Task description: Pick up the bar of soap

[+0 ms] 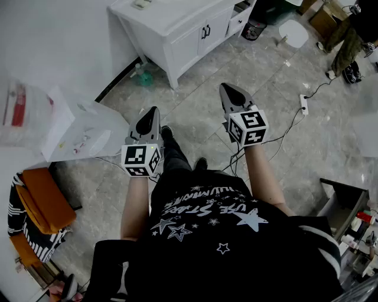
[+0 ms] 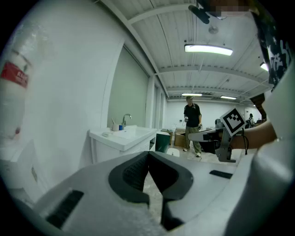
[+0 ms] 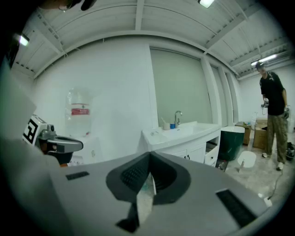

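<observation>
A small pale thing that may be the bar of soap (image 1: 142, 3) lies on top of the white vanity cabinet (image 1: 177, 29), far ahead of both grippers. It also shows as a small pale lump (image 2: 107, 134) near the vanity's front corner and again (image 3: 154, 133) beside the basin. My left gripper (image 1: 155, 110) is held at waist height over the floor, jaws shut and empty. My right gripper (image 1: 224, 87) is level with it to the right, also shut with nothing between the tips. In the gripper views the jaw tips (image 2: 148, 154) (image 3: 149, 156) meet.
A faucet (image 3: 176, 117) and cups stand on the vanity. A green bin (image 3: 229, 143) sits beside it. A person (image 1: 348, 35) stands at the far right. A power strip (image 1: 303, 104) with its cable lies on the tiled floor. Plastic-wrapped boxes (image 1: 77, 130) and an orange chair (image 1: 41, 203) are at the left.
</observation>
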